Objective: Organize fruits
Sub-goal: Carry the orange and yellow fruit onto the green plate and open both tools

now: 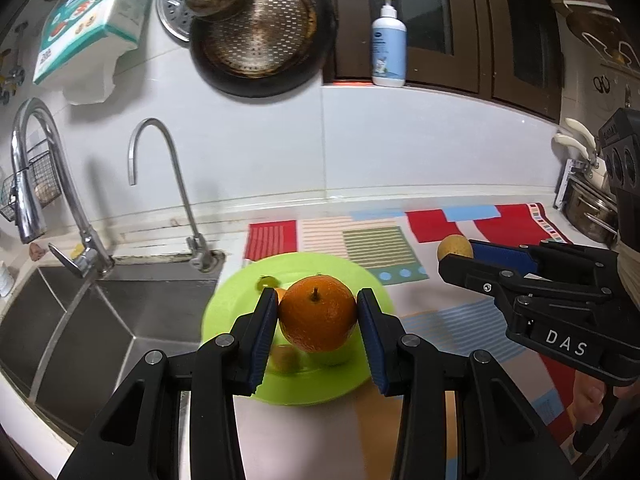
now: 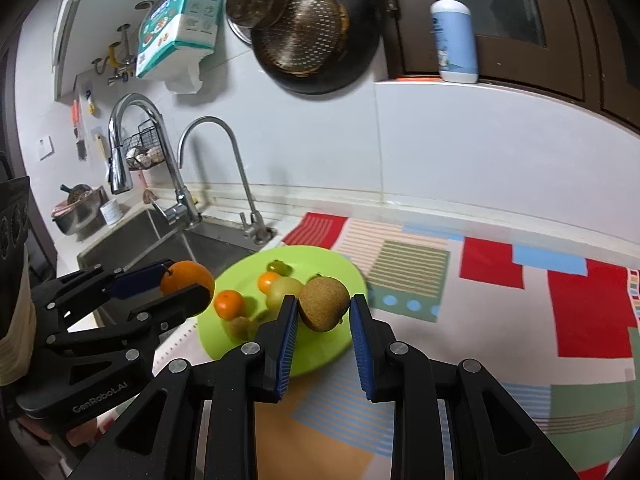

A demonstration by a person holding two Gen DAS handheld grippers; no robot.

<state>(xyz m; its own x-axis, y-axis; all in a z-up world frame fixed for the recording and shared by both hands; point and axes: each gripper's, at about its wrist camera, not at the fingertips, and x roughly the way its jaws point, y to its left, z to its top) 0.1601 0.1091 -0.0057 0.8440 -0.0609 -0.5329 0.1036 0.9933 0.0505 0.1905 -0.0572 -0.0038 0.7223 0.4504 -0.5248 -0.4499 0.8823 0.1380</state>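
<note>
My left gripper (image 1: 318,294) is shut on a large orange (image 1: 318,320) with a short stem, held above the lime-green plate (image 1: 224,320). In the right wrist view the same left gripper (image 2: 186,280) and its orange (image 2: 188,276) hang to the left of the plate (image 2: 332,344). My right gripper (image 2: 324,300) is shut on a round brown rough-skinned fruit (image 2: 324,306) over the plate's right half; the left wrist view shows this right gripper (image 1: 456,254) at the right. On the plate lie two small oranges (image 2: 230,304), a pale green fruit (image 2: 284,290) and other small fruits.
A steel sink (image 1: 100,312) with two faucets (image 1: 168,184) lies left of the plate. A striped patchwork mat (image 2: 500,280) covers the counter to the right. A dark pan (image 1: 260,36) hangs on the wall, a pump bottle (image 1: 389,44) stands on the ledge, pots (image 1: 588,208) stand far right.
</note>
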